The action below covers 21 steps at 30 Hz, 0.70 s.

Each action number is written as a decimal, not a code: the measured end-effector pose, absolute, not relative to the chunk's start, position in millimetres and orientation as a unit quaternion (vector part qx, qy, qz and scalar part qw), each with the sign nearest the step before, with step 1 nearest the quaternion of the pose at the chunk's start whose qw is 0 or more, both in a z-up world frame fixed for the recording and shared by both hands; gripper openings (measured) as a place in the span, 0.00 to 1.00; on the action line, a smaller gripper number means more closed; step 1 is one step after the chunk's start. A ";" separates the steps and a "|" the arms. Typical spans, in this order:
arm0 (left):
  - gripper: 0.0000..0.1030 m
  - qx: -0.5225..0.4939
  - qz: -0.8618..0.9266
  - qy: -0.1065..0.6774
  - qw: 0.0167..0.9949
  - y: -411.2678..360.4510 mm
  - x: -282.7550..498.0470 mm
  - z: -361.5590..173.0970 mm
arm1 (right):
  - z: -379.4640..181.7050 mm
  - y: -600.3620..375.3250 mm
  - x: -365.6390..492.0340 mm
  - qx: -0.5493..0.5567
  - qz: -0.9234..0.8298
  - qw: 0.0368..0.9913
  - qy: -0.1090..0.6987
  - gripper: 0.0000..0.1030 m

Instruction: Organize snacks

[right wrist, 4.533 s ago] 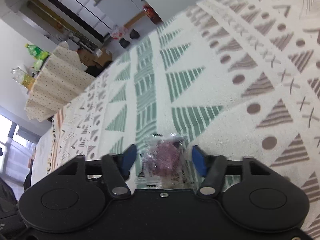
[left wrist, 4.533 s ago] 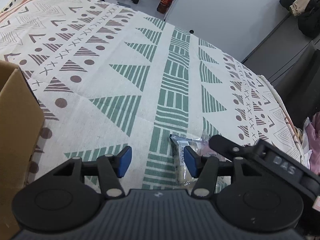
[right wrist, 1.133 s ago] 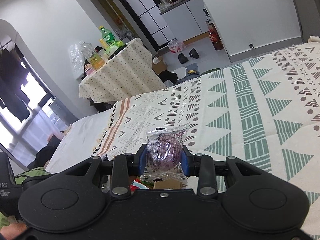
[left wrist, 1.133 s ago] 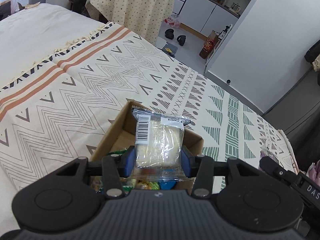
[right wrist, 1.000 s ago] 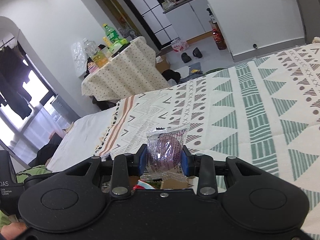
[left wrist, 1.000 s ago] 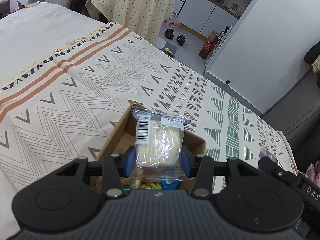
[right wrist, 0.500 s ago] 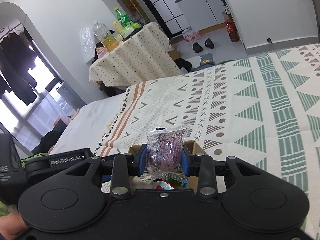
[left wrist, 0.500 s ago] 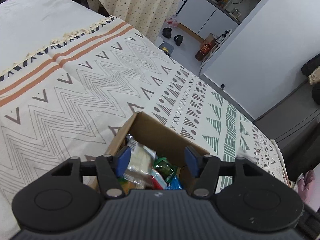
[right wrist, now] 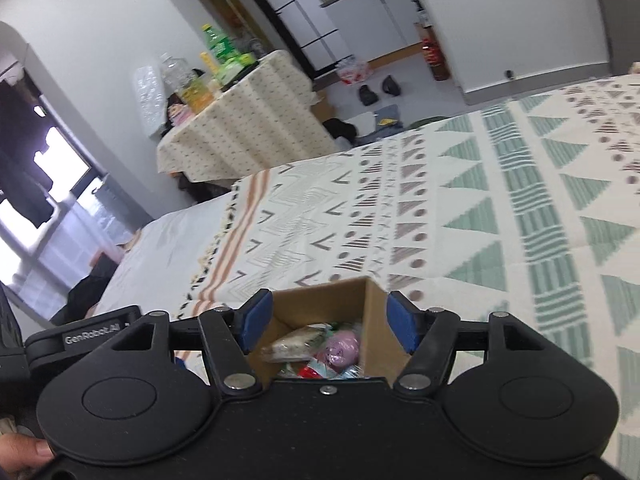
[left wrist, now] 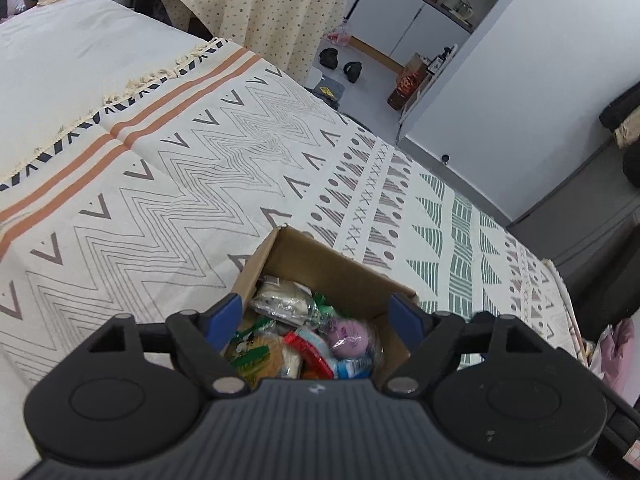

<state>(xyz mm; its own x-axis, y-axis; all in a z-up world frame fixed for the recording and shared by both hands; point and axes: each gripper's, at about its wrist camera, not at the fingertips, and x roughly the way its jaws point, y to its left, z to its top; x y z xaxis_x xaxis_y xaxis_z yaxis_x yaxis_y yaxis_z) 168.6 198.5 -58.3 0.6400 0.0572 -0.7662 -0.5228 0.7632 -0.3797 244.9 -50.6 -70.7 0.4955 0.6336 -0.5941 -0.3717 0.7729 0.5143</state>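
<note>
A patterned blanket (left wrist: pixel 168 184) covers the bed, cream with grey zigzags, orange stripes towards one end and green triangles towards the other. On it stands an open cardboard box (left wrist: pixel 320 268), brown and plain, its mouth facing up and its near corner turned towards the left wrist camera; in that view its long axis runs from upper left to lower right.

The box holds a loose heap of wrapped snacks. A pale cake in clear wrap (left wrist: pixel 282 300) lies on top at the far left side, its length slanting across the box, printed end towards the back wall. Just beside it, nearer the right wall, sits a round purple pastry in clear wrap (left wrist: pixel 347 338), showing pink in the right wrist view (right wrist: pixel 341 347). Around them lie a red packet (left wrist: pixel 310 350), a green and yellow packet (left wrist: pixel 250 354) and a blue packet (left wrist: pixel 354 364), overlapping one another.

The left gripper (left wrist: pixel 316 318) hangs above the box with its jaws standing wide apart and nothing between the blue pads; they have just been opening. The right gripper (right wrist: pixel 329 322) is likewise over the box, jaws spread and empty, having just opened too.
</note>
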 end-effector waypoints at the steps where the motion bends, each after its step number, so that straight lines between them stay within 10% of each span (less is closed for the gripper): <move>1: 0.79 -0.296 0.166 0.392 0.855 196.9 167.1 -55.5 | -68.6 -56.5 241.4 0.163 0.290 0.851 0.407 0.65; 21: 1.00 -0.202 0.104 0.385 0.895 134.9 95.7 0.9 | -1.4 -134.9 153.4 0.119 0.250 0.881 0.383 0.97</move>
<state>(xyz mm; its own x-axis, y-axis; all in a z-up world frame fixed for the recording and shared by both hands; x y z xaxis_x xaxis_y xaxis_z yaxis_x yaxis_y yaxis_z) 95.7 134.9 0.9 0.6823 0.0305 -0.7304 -0.3417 0.8966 -0.2817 153.5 -134.9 -1.4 0.5818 0.5316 -0.6156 -0.3500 0.8468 0.4005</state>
